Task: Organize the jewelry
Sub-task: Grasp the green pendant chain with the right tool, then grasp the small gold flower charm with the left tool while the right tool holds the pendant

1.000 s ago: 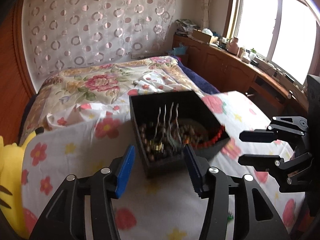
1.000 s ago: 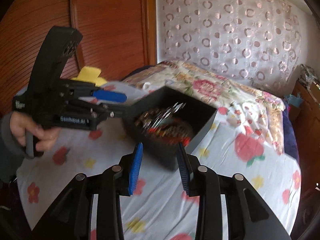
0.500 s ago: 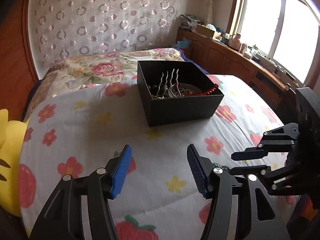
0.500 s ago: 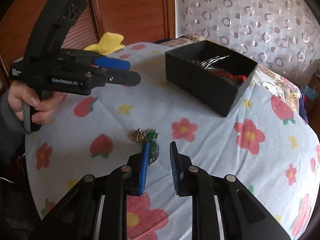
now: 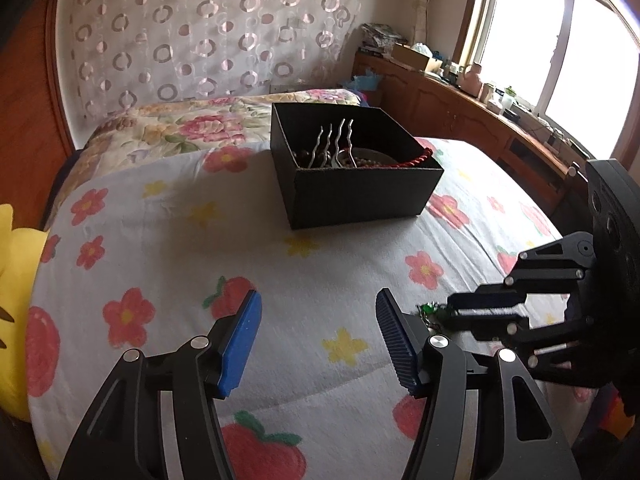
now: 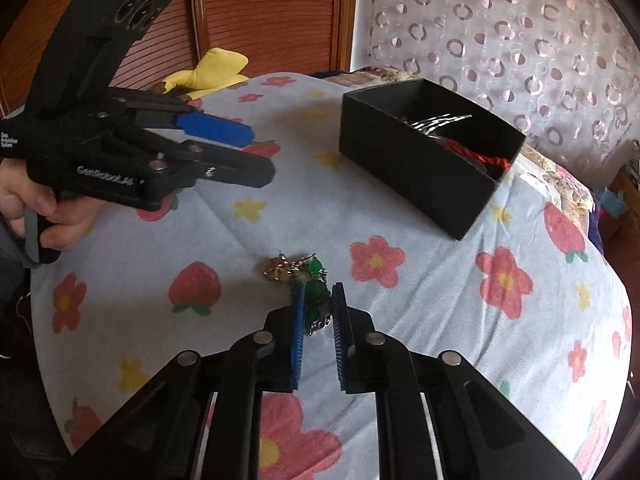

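Note:
A green-stone jewelry piece with a gold-coloured cluster and a chain lies on the flowered sheet. My right gripper is down over it, jaws closing, the green stones between the blue pads with thin gaps at each side. In the left wrist view the right gripper shows low on the right with a bit of green jewelry at its tips. My left gripper hovers open and empty over the sheet, a hand on its grip. A black open box holds a silver wavy hair fork, red beads and other pieces.
The box stands farther up the bed, beyond both grippers. A yellow plush lies at the bed's left edge by the wooden wardrobe. A floral quilt is behind the box. A wood cabinet runs under the window.
Both grippers pulled back from the box and came down toward the sheet. The right jaws narrowed around the green jewelry. The left jaws widened a little.

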`<state>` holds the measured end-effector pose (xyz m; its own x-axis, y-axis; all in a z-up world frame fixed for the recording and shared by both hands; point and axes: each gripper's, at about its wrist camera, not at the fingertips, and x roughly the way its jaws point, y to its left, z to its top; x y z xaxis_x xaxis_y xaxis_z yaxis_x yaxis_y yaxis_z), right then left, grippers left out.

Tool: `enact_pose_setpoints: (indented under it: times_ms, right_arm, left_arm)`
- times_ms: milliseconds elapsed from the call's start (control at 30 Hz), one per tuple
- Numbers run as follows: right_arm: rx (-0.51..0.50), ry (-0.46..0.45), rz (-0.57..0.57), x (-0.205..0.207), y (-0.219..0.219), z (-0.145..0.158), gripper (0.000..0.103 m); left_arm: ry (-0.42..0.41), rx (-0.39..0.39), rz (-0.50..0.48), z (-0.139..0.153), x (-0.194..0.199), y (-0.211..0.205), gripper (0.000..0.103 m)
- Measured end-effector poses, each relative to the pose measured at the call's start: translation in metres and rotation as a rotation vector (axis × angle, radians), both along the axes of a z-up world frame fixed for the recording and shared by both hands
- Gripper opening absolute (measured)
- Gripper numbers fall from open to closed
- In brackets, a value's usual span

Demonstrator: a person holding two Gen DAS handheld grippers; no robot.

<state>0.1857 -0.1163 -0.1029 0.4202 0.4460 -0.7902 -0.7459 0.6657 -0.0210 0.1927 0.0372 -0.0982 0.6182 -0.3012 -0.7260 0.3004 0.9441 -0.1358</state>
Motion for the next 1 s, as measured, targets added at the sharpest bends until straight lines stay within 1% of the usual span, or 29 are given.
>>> enact_pose_setpoints:
  times_ms: [367, 633, 767, 833, 867, 900, 967, 1000]
  right_arm:
    - [0.044, -0.049, -0.070, 0.009, -0.030, 0.021, 0.012]
    - [0.076, -0.086, -0.111, 0.015, -0.051, 0.039, 0.012]
    - [0.082, -0.092, -0.128, 0.016, -0.059, 0.041, 0.013]
    - [0.083, -0.095, -0.134, 0.017, -0.061, 0.041, 0.012]
    - [0.085, -0.095, -0.135, 0.017, -0.062, 0.041, 0.013]
    - [0.086, -0.095, -0.135, 0.017, -0.063, 0.041, 0.013]
    - [0.088, -0.097, -0.137, 0.016, -0.064, 0.042, 0.013]
    - [0.089, -0.099, -0.137, 0.015, -0.064, 0.042, 0.013]
  left_arm:
    - [0.029, -0.007, -0.079, -0.004, -0.007, -0.027, 0.057]
    - [0.041, 0.013, -0.130, -0.007, -0.012, -0.049, 0.056]
    - [0.050, 0.034, -0.163, -0.011, -0.012, -0.061, 0.035]
    - [0.055, 0.047, -0.171, -0.013, -0.012, -0.065, 0.031]
    - [0.055, 0.049, -0.173, -0.014, -0.012, -0.067, 0.026]
    - [0.049, 0.060, -0.172, -0.015, -0.012, -0.069, 0.024]
    - [0.047, 0.070, -0.177, -0.015, -0.011, -0.070, 0.013]
    - [0.047, 0.065, -0.179, -0.015, -0.011, -0.070, 0.013]
